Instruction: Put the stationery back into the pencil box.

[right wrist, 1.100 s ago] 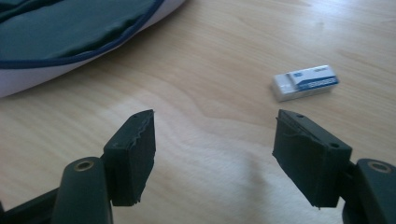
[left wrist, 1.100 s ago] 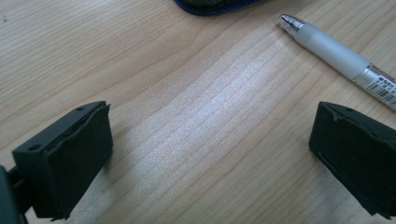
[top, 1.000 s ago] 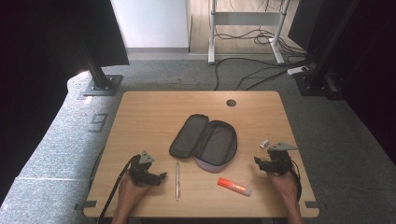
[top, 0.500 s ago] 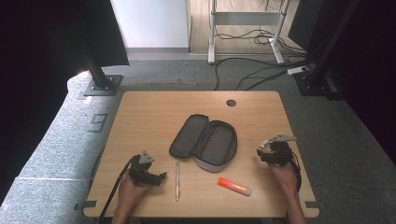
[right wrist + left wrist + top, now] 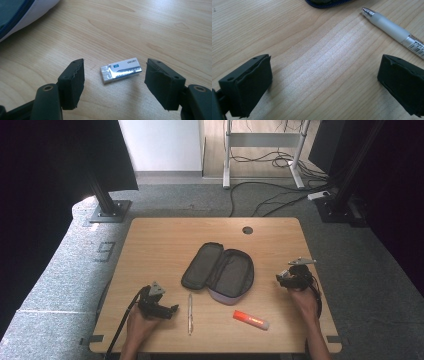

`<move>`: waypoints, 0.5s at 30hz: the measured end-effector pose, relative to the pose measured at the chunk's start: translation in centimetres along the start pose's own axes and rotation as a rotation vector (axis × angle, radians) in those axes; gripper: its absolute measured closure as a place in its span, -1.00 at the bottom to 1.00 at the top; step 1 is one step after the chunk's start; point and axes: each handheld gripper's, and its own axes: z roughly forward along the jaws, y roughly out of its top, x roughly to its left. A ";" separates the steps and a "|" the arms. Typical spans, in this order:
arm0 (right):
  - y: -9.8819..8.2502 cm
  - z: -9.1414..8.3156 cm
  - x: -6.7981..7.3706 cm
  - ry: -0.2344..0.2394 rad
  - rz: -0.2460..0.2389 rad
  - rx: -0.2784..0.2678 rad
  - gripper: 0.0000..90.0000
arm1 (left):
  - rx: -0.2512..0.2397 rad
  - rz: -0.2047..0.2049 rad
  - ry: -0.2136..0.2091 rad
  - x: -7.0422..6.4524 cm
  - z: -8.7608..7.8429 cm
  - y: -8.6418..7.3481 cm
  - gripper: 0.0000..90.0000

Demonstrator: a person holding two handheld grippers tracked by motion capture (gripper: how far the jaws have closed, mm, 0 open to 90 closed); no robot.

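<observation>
Right of the open case [image 5: 219, 270], the eraser [image 5: 121, 70] lies on the table between the right gripper's [image 5: 113, 83] wide jaws, its long side running from jaw to jaw.

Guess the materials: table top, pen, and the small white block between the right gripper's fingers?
Light wooden table top: wood or wood-look laminate, matte, visible grain lines. Frosted translucent pen: likely plastic barrel with shiny metal-looking tip and barcode label. Small white rectangular block: probably an eraser in glossy wrap, judging by crinkled reflections; not certain.
</observation>
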 end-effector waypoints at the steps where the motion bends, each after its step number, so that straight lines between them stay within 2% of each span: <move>1: 0.0 0.1 -0.1 0.001 0.003 0.002 -0.31 | 0.000 0.000 0.000 0.0 0.0 0.0 -1.00; 6: 0.0 0.9 -0.6 0.006 0.019 0.015 -0.30 | 0.000 0.000 0.000 0.0 0.0 0.0 -1.00; 11: -0.1 1.5 -0.7 0.015 0.015 0.027 -0.28 | 0.000 0.000 0.000 0.0 0.0 0.0 -1.00; 15: -0.1 1.7 -0.9 0.024 0.030 0.016 -0.19 | 0.000 0.000 0.000 0.0 0.0 0.0 -1.00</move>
